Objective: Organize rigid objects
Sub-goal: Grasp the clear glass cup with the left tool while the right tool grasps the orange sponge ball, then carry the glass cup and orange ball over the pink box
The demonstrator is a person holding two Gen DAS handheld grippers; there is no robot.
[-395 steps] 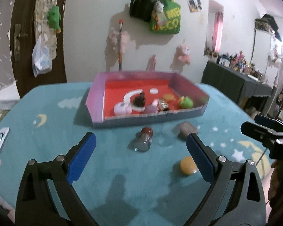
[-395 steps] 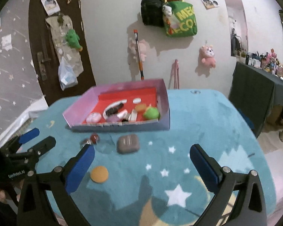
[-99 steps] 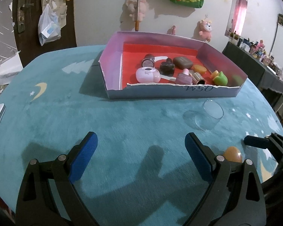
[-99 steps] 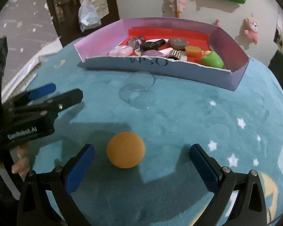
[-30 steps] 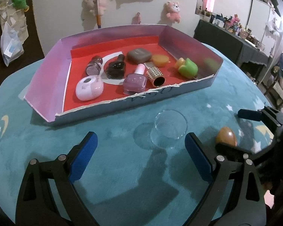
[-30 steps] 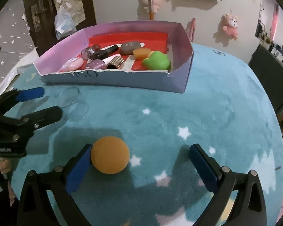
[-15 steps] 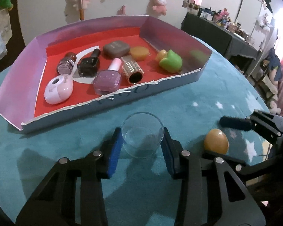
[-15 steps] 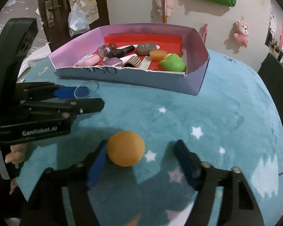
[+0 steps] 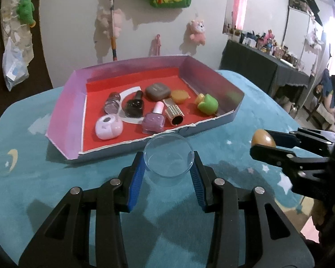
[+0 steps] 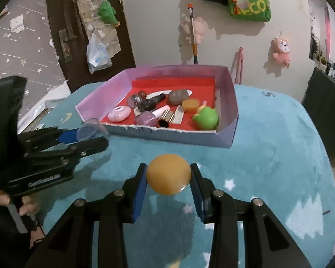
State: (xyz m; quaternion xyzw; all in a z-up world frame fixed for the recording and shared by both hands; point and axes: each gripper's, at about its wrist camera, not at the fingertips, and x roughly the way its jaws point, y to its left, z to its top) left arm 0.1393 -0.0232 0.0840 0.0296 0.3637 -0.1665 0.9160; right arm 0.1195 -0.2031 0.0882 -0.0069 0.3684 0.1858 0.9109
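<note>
The left tool [image 9: 169, 169] is clamped on the clear glass cup [image 9: 168, 157], its jaws having just been closed on it. The right tool [image 10: 168, 179] is clamped on the orange ball [image 10: 168, 173], its jaws likewise just closed. Both items are held above the teal counter [image 10: 279, 147], just short of the near wall of the red-lined box [image 9: 71, 102]. For a sound placement, each item should be lifted clear of that wall and released over bare red floor, away from the bottles already inside.
</note>
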